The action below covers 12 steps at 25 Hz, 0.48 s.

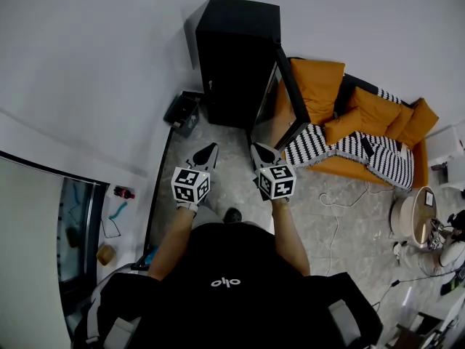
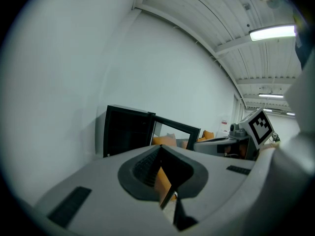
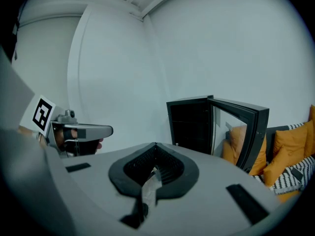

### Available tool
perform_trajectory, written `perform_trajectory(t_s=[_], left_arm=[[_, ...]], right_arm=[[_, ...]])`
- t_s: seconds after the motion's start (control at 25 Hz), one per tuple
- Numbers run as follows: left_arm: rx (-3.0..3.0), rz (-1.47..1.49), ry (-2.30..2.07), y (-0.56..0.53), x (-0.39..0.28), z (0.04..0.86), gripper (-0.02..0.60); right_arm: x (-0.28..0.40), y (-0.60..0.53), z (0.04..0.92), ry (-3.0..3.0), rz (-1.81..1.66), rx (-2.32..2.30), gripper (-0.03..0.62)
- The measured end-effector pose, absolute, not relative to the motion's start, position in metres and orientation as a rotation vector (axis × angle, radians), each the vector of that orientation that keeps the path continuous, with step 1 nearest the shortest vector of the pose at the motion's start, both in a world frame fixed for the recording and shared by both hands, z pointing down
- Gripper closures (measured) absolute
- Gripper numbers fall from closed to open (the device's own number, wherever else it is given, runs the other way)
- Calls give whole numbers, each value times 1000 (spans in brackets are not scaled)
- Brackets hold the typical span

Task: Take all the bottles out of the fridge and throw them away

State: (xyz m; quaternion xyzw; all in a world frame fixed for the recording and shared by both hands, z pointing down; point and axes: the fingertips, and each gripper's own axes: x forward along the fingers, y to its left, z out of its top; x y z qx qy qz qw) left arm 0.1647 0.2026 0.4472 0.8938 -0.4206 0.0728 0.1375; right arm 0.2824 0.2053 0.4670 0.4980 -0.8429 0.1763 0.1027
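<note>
A black fridge (image 1: 236,57) stands against the white wall with its glass door (image 1: 287,97) swung open to the right. Its inside is dark and no bottles show in any view. My left gripper (image 1: 205,155) and right gripper (image 1: 263,153) are held side by side over the floor, a short way in front of the fridge, and both point at it. In the left gripper view the left gripper (image 2: 161,166) is shut on nothing, with the fridge (image 2: 125,132) ahead. The right gripper (image 3: 155,168) is likewise shut and empty, with the fridge (image 3: 189,124) ahead.
An orange sofa (image 1: 363,129) with cushions and a striped blanket stands right of the fridge door. A small black box (image 1: 183,111) sits on the floor left of the fridge. A round side table (image 1: 415,215) and loose cables (image 1: 334,217) lie to the right.
</note>
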Motion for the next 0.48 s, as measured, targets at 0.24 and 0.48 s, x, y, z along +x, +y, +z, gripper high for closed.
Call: perform_trajectory(t_s=[0.24,0.48], left_arm=[[2589,213,-1216,208,165,447,575],[2593,210,-1211,211,167,447,575]], right_arm=[[282,211,467,-2492,518,1467,585],[282,215,466,-2493,509,1464,585]])
